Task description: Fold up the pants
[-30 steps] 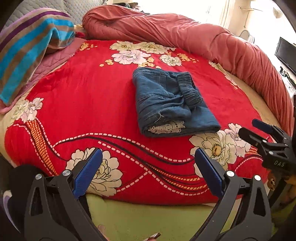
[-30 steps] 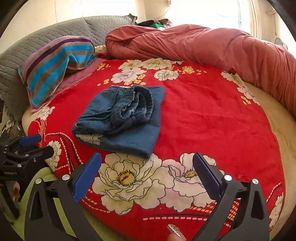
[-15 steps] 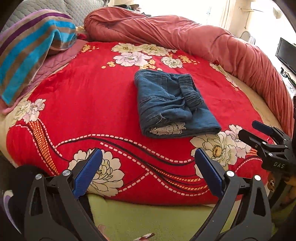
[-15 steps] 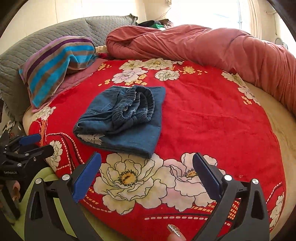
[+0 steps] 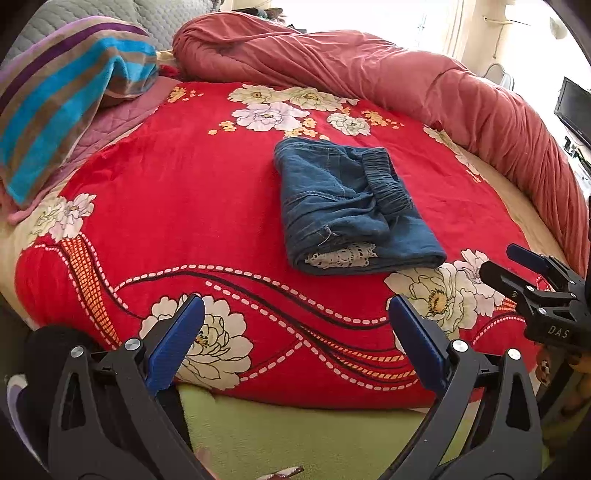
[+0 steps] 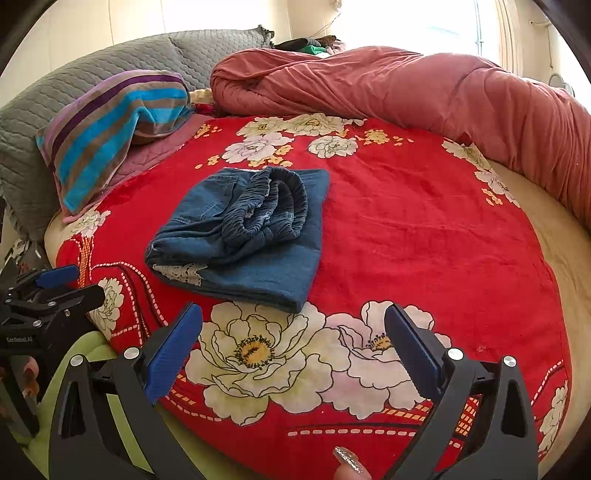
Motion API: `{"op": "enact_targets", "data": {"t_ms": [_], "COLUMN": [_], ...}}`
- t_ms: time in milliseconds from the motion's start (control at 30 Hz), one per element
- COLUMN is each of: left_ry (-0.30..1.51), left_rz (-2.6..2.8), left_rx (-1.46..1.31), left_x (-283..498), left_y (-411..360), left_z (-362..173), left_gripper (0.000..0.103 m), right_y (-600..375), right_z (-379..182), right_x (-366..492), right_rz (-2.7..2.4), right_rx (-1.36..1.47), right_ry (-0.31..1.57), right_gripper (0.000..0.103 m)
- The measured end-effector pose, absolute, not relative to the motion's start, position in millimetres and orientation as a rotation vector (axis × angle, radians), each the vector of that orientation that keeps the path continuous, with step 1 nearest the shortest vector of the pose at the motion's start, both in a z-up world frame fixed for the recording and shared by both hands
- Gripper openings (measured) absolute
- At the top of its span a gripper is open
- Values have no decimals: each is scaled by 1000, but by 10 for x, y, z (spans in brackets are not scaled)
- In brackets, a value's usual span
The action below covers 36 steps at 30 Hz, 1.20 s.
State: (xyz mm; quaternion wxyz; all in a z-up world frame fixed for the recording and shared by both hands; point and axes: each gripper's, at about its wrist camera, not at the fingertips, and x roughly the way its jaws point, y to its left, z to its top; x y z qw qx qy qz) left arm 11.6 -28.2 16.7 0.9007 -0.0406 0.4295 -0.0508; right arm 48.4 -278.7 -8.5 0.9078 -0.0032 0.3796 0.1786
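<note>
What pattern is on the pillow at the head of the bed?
Stripes of turquoise, brown and purple on the pillow; clearest in the right wrist view.

The pants (image 5: 347,206) (image 6: 247,229) are blue denim, folded into a compact rectangular bundle. The gathered elastic waistband sits on top, and white lace trim peeks from the near end. They lie flat on red floral fabric.

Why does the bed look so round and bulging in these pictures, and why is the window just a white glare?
Both views come through fisheye lenses, which bend the red floral blanket into a dome and darken the corners. In the right wrist view the window is blown out white; in the left wrist view the top right is too. The folded pants look sharp in both.
</note>
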Motion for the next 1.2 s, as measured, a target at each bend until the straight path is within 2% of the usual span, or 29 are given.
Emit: {"op": "enact_targets", "data": {"t_ms": [1200], "left_ry": [892], "left_rz": [-108], "left_rx": [-82], "left_x": [111], "left_y": [-257], "left_z": [169], "left_gripper": [93], "right_y": [-2831], "right_z": [-75], "right_x": [496], "right_rz": [365], "right_rx": [-5], "right_ry": [783], "right_gripper": [98]}}
